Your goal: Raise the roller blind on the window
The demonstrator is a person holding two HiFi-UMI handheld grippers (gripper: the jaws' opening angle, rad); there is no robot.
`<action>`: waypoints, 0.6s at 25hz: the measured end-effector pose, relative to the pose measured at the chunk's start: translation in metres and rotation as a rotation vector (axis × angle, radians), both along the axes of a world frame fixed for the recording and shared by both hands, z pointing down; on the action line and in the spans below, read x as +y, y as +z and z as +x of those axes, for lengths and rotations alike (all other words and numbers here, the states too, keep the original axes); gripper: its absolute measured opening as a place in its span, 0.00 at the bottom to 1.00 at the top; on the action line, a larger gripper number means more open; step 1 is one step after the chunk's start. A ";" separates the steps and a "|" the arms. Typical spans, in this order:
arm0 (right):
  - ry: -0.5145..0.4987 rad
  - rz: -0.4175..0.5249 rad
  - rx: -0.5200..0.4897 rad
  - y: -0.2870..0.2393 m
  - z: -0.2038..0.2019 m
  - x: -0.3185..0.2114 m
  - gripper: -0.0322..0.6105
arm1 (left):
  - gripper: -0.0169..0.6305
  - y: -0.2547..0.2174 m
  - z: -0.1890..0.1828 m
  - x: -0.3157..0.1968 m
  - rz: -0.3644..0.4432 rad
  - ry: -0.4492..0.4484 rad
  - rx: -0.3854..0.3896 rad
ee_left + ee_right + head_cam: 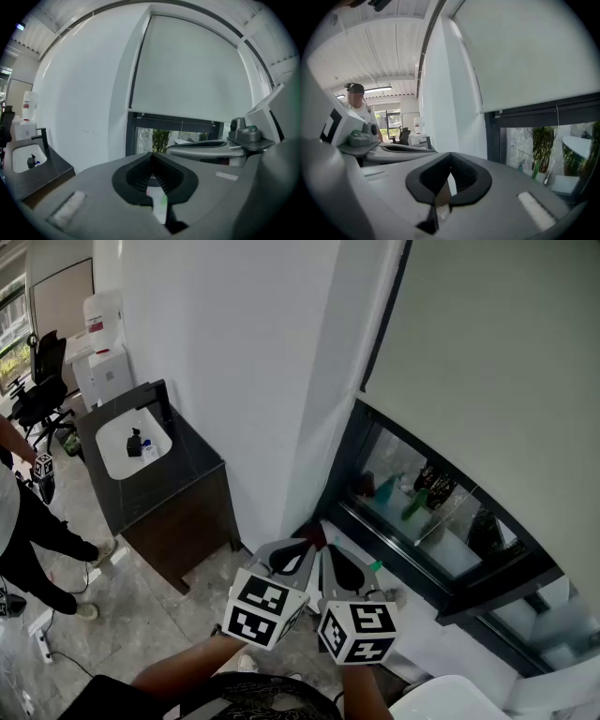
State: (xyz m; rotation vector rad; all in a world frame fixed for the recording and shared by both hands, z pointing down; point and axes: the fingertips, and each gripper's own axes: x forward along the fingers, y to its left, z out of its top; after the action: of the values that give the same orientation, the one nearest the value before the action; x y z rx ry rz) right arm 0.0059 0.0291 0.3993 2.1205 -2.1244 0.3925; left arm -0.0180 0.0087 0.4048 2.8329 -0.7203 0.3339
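Observation:
The pale roller blind [487, 381] hangs over most of the window, its lower edge just above a strip of bare glass [422, 512] in a dark frame. In the left gripper view the blind [187, 70] ends at a bottom bar above the glass. The right gripper view has the blind [525, 51] at the upper right. My left gripper [302, 549] and right gripper [336, 554] are side by side, low in the head view, short of the window and pointing toward it. Both are shut with nothing between the jaws, seen at the left gripper [152, 157] and the right gripper [450, 157].
A white wall pillar [244, 381] stands left of the window. A dark counter [183, 479] with a white sink [131, 444] is at the left. A person [28, 521] stands at the far left near an office chair [42, 390]. Bottles [417, 498] show behind the glass.

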 end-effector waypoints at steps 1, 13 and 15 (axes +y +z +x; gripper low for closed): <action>0.001 0.000 0.001 0.000 -0.001 -0.002 0.05 | 0.03 0.000 -0.001 -0.002 0.004 -0.001 -0.002; 0.044 -0.005 -0.002 0.002 -0.006 -0.026 0.05 | 0.03 0.003 -0.009 -0.027 -0.004 0.030 0.000; 0.046 -0.008 0.002 0.004 -0.005 -0.030 0.05 | 0.03 0.004 -0.008 -0.031 -0.008 0.035 0.003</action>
State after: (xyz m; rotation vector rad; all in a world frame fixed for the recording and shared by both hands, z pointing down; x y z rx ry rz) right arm 0.0005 -0.0012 0.4029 2.1680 -2.0725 0.4031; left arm -0.0263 -0.0222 0.4088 2.8405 -0.6679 0.3377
